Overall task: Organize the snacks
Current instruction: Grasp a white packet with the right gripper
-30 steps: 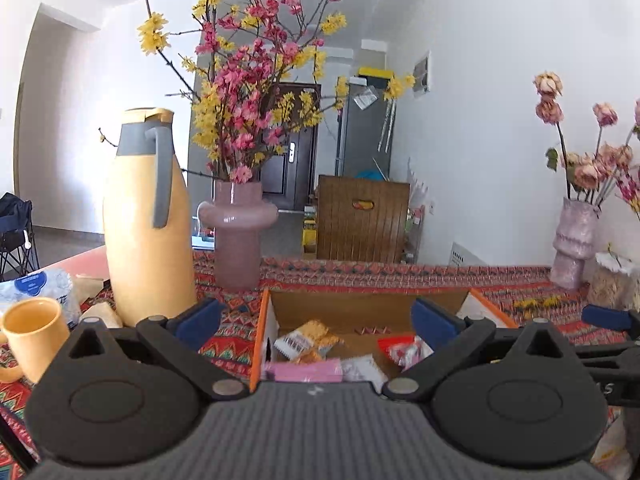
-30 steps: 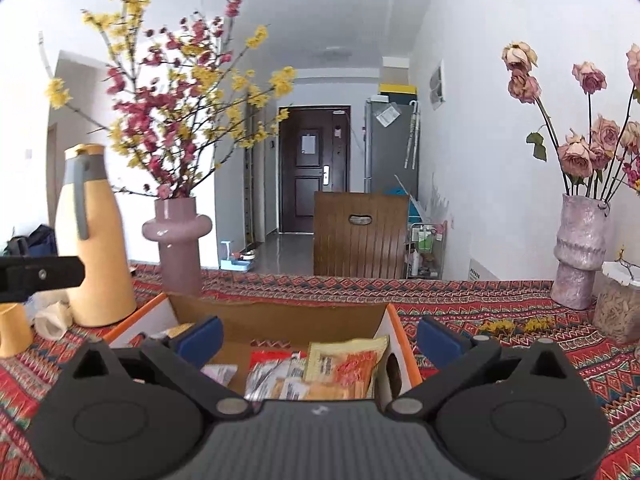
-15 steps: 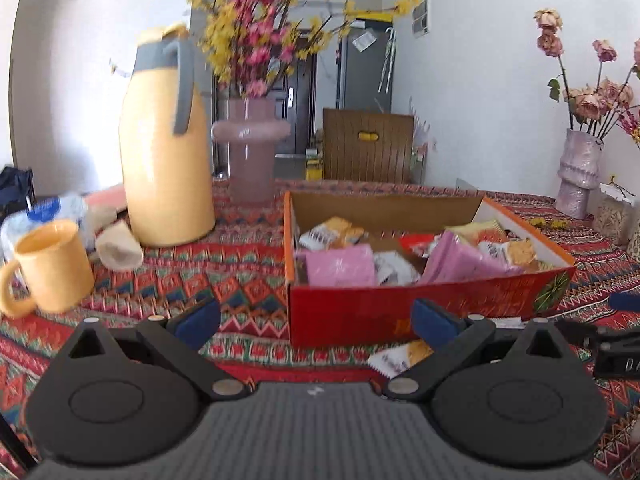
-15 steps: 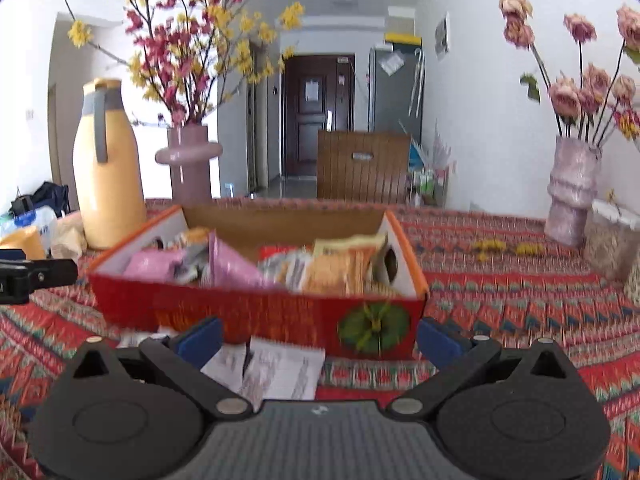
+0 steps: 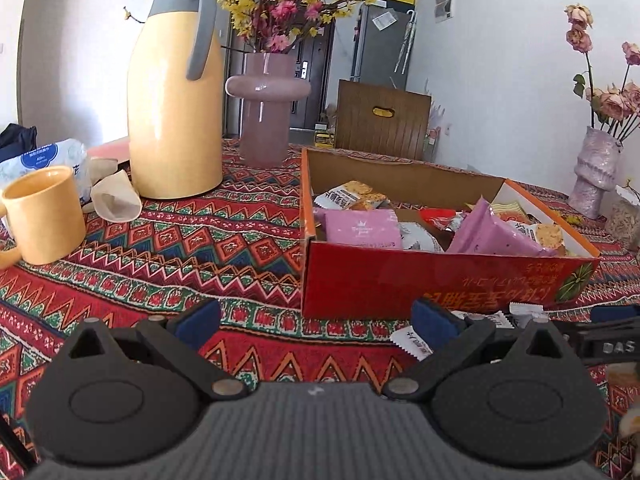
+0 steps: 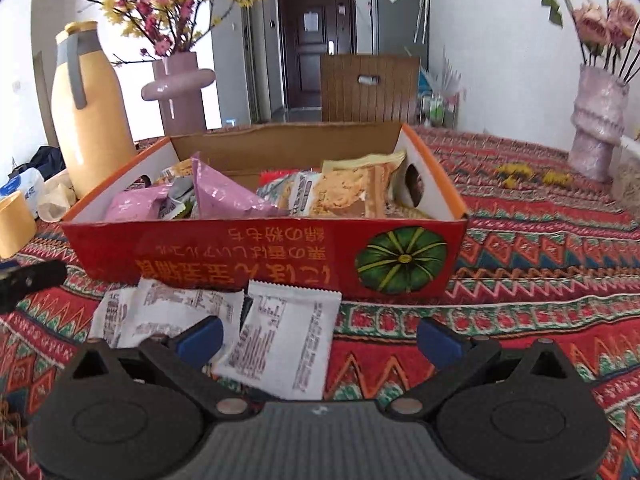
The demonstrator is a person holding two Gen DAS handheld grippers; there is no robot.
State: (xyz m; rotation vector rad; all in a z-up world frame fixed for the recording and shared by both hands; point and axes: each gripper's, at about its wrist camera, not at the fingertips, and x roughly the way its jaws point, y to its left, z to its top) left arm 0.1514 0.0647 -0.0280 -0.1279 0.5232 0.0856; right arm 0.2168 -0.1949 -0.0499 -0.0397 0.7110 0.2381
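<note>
The left gripper (image 5: 316, 322) hangs low over the patterned tablecloth (image 5: 192, 248), its blue-padded fingers spread wide with nothing between them; the right gripper (image 6: 320, 338) is likewise wide open and empty, poised just above the near white packets. The red snack box (image 6: 256, 256) sits on the cloth in the middle of the scene, open at the top, its printed near wall facing both cameras upside down; inside lie a pink packet (image 5: 362, 228) at the left, a larger pink bag (image 6: 224, 196) leaning up, an orange-beige cracker packet (image 6: 348, 192) towards the right, and several small wrappers too jumbled to tell apart. Outside the box, just near of its front wall, two white sachets lie flat on the cloth; the right white sachet (image 6: 286, 340) sits between the right gripper's fingers as seen from above, not touched; the left white sachet (image 6: 168, 316) lies partly under the left finger's pad. Far left stand a yellow thermos jug (image 5: 174, 92) and a mauve vase (image 5: 266, 108) with pink and yellow blossoms; a yellow mug (image 5: 42, 216) stands near left; a pale ribbed vase (image 6: 596, 120) of dried roses stands far right.
</note>
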